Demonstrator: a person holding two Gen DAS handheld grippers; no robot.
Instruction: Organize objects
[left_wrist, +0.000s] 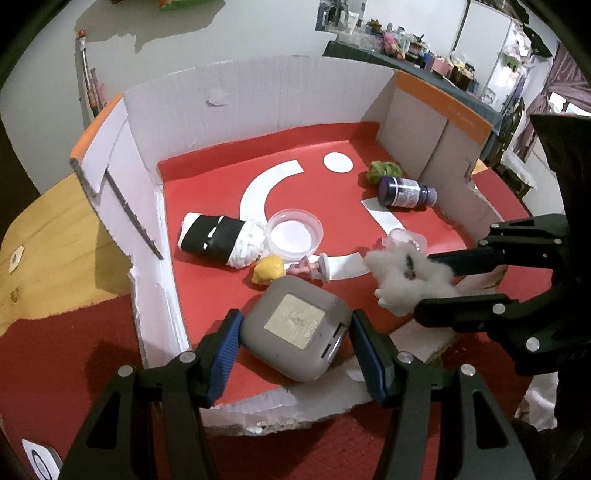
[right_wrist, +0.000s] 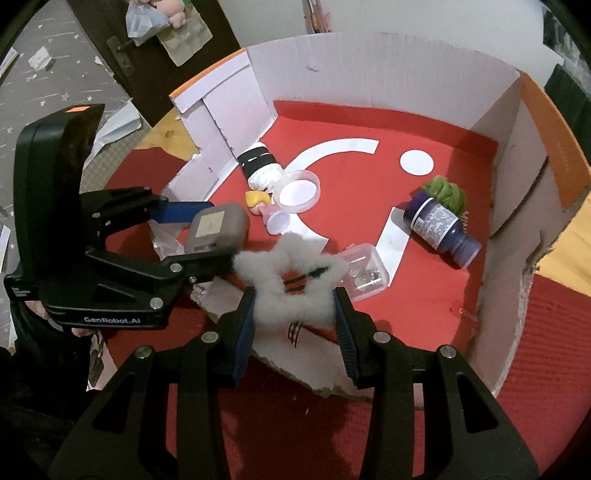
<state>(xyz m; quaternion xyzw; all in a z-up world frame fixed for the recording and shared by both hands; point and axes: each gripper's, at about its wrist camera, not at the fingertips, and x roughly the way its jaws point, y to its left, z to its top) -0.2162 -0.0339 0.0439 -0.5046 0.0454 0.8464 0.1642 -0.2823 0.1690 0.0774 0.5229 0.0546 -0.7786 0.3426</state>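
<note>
Left wrist view: left gripper (left_wrist: 293, 350), jaws closed on the grey case (left_wrist: 295, 328) over the cardboard box (left_wrist: 258, 99) floor; right gripper (left_wrist: 439, 284), jaws clamped on the white fluffy star (left_wrist: 402, 284).

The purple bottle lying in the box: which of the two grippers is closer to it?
Right. The right gripper, clamping a white fluffy star, is just short of the purple bottle; the left gripper, holding a grey case, is farther across the box.
</note>
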